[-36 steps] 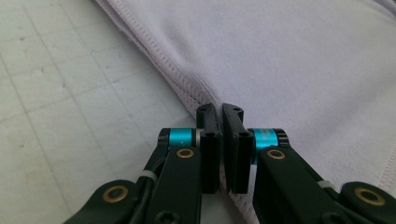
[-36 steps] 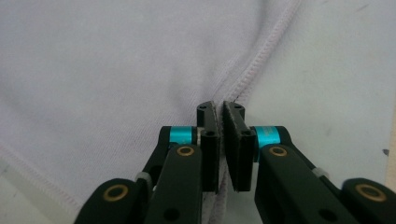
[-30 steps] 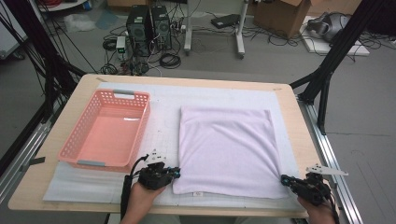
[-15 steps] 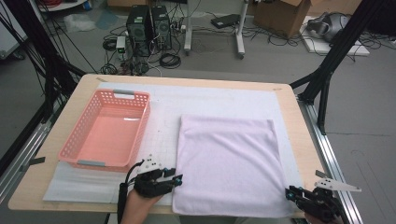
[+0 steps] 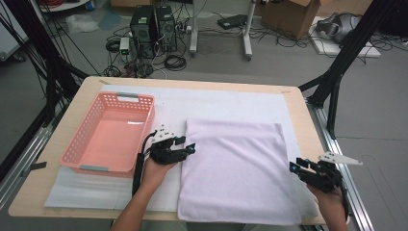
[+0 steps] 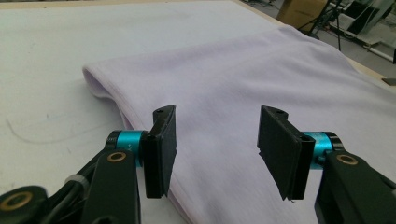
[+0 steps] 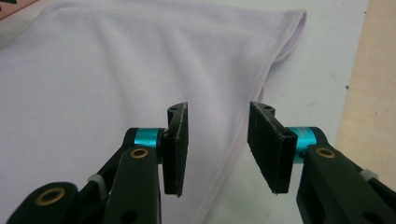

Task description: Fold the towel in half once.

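Two gaping hand-held grippers (image 6: 212, 154) (image 7: 217, 149); towel (image 5: 238, 168) unheld

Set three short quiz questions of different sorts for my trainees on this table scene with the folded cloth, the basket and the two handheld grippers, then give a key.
1. True or false: the pink basket has the cloth inside it.
2. Which gripper is next to the basket: A the left gripper, B the right gripper?
3. Fill in: the lilac cloth lies folded flat on the white ____.

Key
1. False. The cloth lies beside the basket, which has nothing in it.
2. A. It is at the cloth's left edge, jaws open with nothing between them. The right gripper is at the cloth's right edge, also open.
3. Mat.
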